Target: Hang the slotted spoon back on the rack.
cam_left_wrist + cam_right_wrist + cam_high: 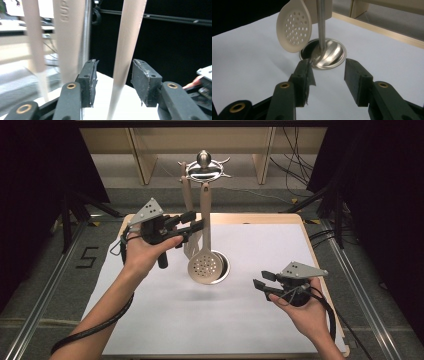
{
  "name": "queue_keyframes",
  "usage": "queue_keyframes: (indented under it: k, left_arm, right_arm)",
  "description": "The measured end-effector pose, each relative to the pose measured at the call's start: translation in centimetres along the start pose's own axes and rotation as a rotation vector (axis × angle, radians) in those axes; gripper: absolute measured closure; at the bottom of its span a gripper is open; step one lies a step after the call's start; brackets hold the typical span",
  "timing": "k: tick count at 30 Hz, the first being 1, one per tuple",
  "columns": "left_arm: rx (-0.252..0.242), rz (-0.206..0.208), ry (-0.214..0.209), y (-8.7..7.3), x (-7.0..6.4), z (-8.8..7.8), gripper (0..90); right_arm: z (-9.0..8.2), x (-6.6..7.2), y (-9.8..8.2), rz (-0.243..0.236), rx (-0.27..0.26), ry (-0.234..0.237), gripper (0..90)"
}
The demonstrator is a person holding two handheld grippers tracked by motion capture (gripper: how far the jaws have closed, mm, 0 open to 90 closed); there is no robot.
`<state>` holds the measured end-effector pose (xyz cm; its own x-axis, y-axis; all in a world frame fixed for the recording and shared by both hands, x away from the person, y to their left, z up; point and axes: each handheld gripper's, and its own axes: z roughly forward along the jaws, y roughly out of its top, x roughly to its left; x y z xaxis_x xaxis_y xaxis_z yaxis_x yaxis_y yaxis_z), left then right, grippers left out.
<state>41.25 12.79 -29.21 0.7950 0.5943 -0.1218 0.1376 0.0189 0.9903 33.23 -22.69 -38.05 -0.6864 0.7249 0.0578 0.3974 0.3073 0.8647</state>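
Observation:
A metal utensil stand (pixel 203 160) rises from a round steel base (pixel 226 265) on the white table. A beige slotted spoon (pixel 205 266) hangs from it, with a second beige utensil (pixel 186 190) behind. My left gripper (pixel 198 222) is held up at the spoon's handle (pixel 205 202). In the left gripper view that handle (pixel 123 57) runs between the open jaws of the left gripper (pixel 113 82), with gaps on both sides. My right gripper (pixel 261 285) hovers open at the right, pointing at the base (pixel 329 53) and the spoon head (pixel 294 27); the right gripper (pixel 327 75) holds nothing.
Two more beige handles (pixel 70 37) and the steel pole (pixel 86 32) hang just left of my left jaw. The wooden table edge (pixel 320 270) runs along the right. Black curtains and stand legs (pixel 65 220) flank the table.

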Motion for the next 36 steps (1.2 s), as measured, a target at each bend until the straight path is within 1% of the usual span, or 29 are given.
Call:
queue_keyframes:
  k: [2, 3, 4, 5, 6, 7, 10, 11, 13, 14, 15, 16, 17, 18, 19, 20, 21, 23, 24, 25, 26, 27, 30, 31, 32, 33, 34, 35, 36]
  left_arm:
    - [-0.005, 0.023, 0.029, -0.3, -0.2, -0.8, 52.3]
    - [-0.007, 0.036, 0.038, -0.5, -0.3, -1.2, 51.9]
    - [-0.007, 0.045, 0.051, -0.8, -0.4, -1.7, 51.7]
    - [-0.008, 0.053, 0.059, -1.0, -0.4, -1.9, 51.5]
    - [-0.01, 0.063, 0.067, -1.2, -0.4, -2.3, 51.4]
    - [-0.01, 0.069, 0.079, -1.5, -0.5, -2.7, 51.3]
    - [-0.016, 0.059, 0.109, -2.8, -0.4, -3.7, 51.2]
    - [-0.013, 0.061, 0.12, -3.3, -0.4, -4.0, 51.2]
    - [0.0, 0.064, 0.137, -4.5, -0.3, -4.6, 51.2]
    - [0.003, 0.063, 0.141, -4.8, -0.3, -4.7, 51.2]
    - [0.009, 0.061, 0.149, -5.3, -0.2, -4.9, 51.1]
    - [0.015, 0.088, 0.165, -5.9, 0.2, -5.1, 51.1]
    - [0.025, 0.093, 0.17, -6.1, 0.3, -5.2, 51.1]
    - [0.027, 0.092, 0.172, -6.4, 0.4, -5.3, 51.0]
    - [0.031, 0.092, 0.177, -6.6, 0.5, -5.5, 51.0]
    - [0.033, 0.103, 0.187, -6.9, 0.7, -5.6, 50.9]
    - [0.037, 0.108, 0.194, -7.1, 0.8, -5.7, 50.9]
    - [0.044, 0.109, 0.207, -7.7, 1.1, -5.9, 50.9]
    - [0.048, 0.111, 0.212, -8.0, 1.3, -6.0, 50.8]
    - [0.054, 0.108, 0.22, -8.2, 1.5, -6.1, 50.8]
    - [0.057, 0.11, 0.228, -8.5, 1.7, -6.1, 50.8]
    - [0.059, 0.111, 0.235, -8.7, 1.9, -6.2, 50.8]
    - [0.058, 0.098, 0.255, -9.1, 2.3, -6.4, 50.8]
    - [0.053, 0.104, 0.253, -9.2, 2.5, -6.4, 50.8]
    - [0.044, 0.102, 0.249, -9.3, 2.6, -6.4, 50.7]
    - [0.06, 0.094, 0.262, -9.3, 2.6, -6.6, 50.7]
    - [0.062, 0.089, 0.264, -9.5, 2.7, -6.6, 50.7]
    - [0.064, 0.087, 0.267, -9.5, 2.8, -6.6, 50.7]
    - [0.057, 0.092, 0.263, -9.6, 3.0, -6.6, 50.7]
  right_arm:
    - [0.0, 0.0, 0.0, -0.004, -0.003, -0.001, 56.2]
    - [0.0, 0.0, 0.0, 0.008, 0.003, -0.002, 56.0]
    - [0.0, 0.0, 0.0, 0.005, 0.003, -0.002, 55.9]
    - [0.1, -0.2, 0.0, -0.019, -0.004, -0.01, 55.7]
    - [0.1, 0.0, -0.1, 0.002, 0.002, -0.004, 55.4]
    - [0.1, 0.0, -0.1, -0.001, 0.003, -0.004, 55.3]
    - [0.1, -0.2, -0.1, -0.016, -0.001, -0.006, 55.0]
    - [0.1, 0.0, -0.1, 0.013, 0.007, -0.005, 54.9]
    - [0.1, -0.3, -0.1, -0.002, 0.0, -0.008, 54.7]
    - [0.2, -0.4, -0.2, -0.011, -0.002, 0.0, 54.7]
    - [0.2, -0.4, -0.2, -0.021, -0.008, -0.013, 54.5]
    - [0.2, -0.5, -0.2, -0.033, -0.011, -0.017, 54.5]
    - [0.1, -0.2, -0.2, 0.008, 0.0, -0.019, 54.4]
    - [0.2, -0.2, -0.2, 0.004, -0.001, -0.015, 54.3]
    - [0.1, -0.1, -0.2, 0.018, 0.009, -0.01, 54.2]
    - [0.1, -0.1, -0.2, 0.018, 0.01, -0.011, 54.0]
    - [0.2, -0.3, -0.2, -0.006, 0.003, -0.015, 53.9]
    - [0.2, -0.4, -0.3, -0.02, -0.012, -0.025, 53.6]
    - [0.3, -0.4, -0.4, -0.022, -0.014, -0.026, 53.5]
    - [0.4, -0.4, -0.4, -0.005, -0.004, -0.005, 53.4]
    - [0.3, -0.2, -0.5, 0.013, 0.008, -0.012, 53.3]
    - [0.3, -0.3, -0.5, 0.004, -0.007, -0.021, 53.3]
    - [0.2, -0.5, -0.6, -0.025, -0.001, -0.021, 53.0]
    - [0.3, -0.5, -0.6, -0.021, -0.001, -0.014, 53.0]
    - [0.2, -0.3, -0.7, 0.015, 0.011, -0.006, 52.9]
    - [0.3, -0.3, -0.7, 0.017, 0.005, -0.012, 52.9]
    - [0.2, -0.3, -0.8, 0.024, 0.01, -0.014, 52.9]
    - [0.3, -0.6, -0.8, -0.011, -0.007, -0.021, 52.8]
    - [0.3, -0.7, -0.9, -0.019, -0.01, -0.021, 52.8]
